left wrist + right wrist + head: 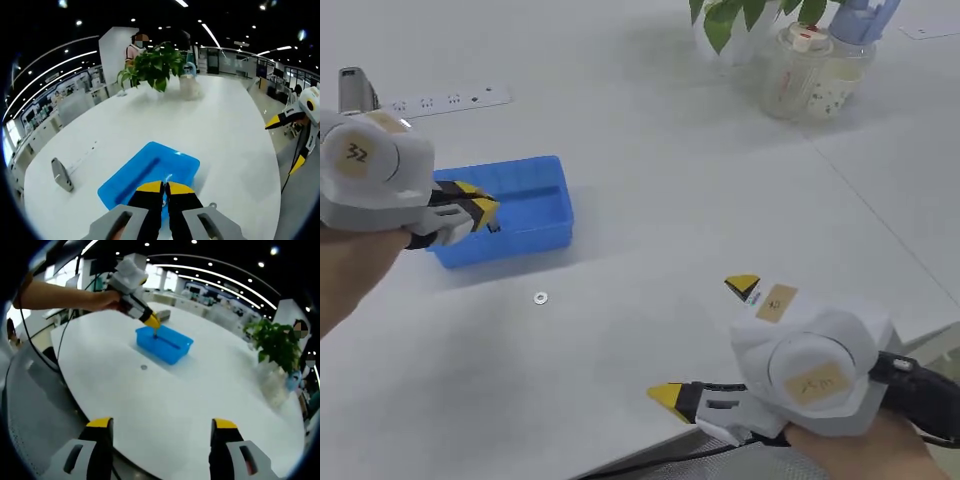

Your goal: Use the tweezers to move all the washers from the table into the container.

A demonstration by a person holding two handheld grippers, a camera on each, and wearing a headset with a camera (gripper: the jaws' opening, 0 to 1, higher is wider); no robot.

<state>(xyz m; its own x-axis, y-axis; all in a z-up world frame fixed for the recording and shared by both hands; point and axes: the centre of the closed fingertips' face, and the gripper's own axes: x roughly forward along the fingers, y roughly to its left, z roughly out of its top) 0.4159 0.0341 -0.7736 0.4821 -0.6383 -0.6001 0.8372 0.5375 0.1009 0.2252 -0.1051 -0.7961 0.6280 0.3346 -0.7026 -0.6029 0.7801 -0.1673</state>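
A blue container point(535, 238) stands on the white table at the left. My left gripper point(480, 210) hovers over its near-left part, shut on thin tweezers point(168, 178) whose tips point(493, 228) point down into the container point(125, 187). I cannot tell whether the tips hold anything. One small metal washer point(540, 297) lies on the table just in front of the container, also seen as the washer point(144, 367) in the right gripper view. My right gripper point(703, 340) is near the table's front edge, open and holding nothing point(161, 423).
A potted plant point(730, 20) and a glass jar point(815, 70) stand at the back right. A white power strip point(445, 100) and a grey block point(355, 88) lie at the back left. The table edge point(650, 455) runs close under the right gripper.
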